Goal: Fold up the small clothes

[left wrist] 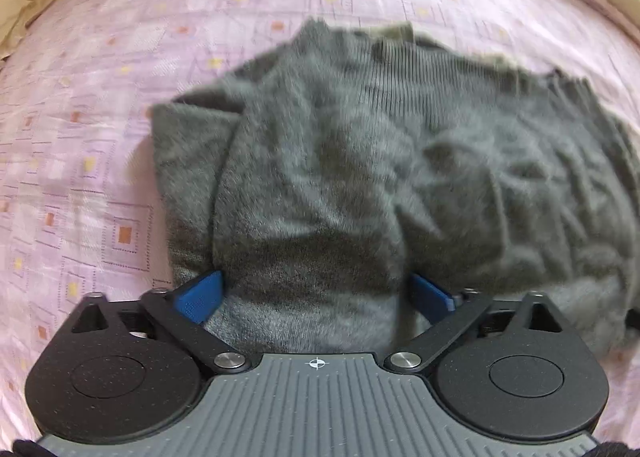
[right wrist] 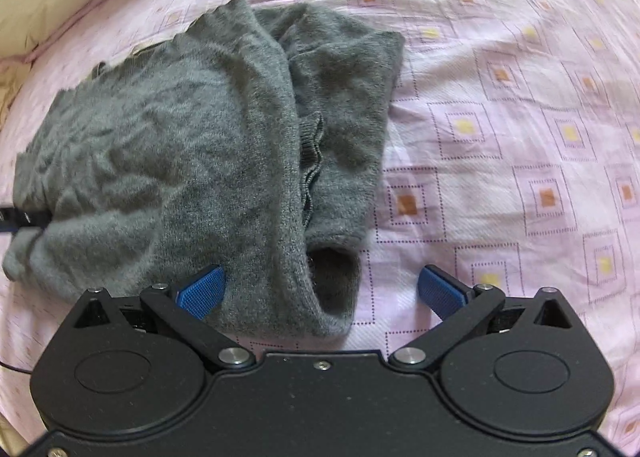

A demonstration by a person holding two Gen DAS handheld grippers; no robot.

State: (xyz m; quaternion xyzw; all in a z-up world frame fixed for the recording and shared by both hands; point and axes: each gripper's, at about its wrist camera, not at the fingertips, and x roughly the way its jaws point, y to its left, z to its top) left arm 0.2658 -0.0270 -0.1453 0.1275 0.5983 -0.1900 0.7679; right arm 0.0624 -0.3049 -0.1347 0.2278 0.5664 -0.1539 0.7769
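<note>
Straddling the grey sweater (left wrist: 360,161), both tools (left wrist: 316,289) (right wrist: 322,289) gape wide.

Soft, even daylight fills both views, bright on the pink bedsheet (right wrist: 500,129) with no glare and only faint shadows under the grey sweater (left wrist: 360,161). The left wrist view is smeared by motion blur, so the knit and the sheet's pattern look soft, while the right wrist view is sharper near its middle. Fisheye distortion bows the bed edges and darkens the corners.
</note>
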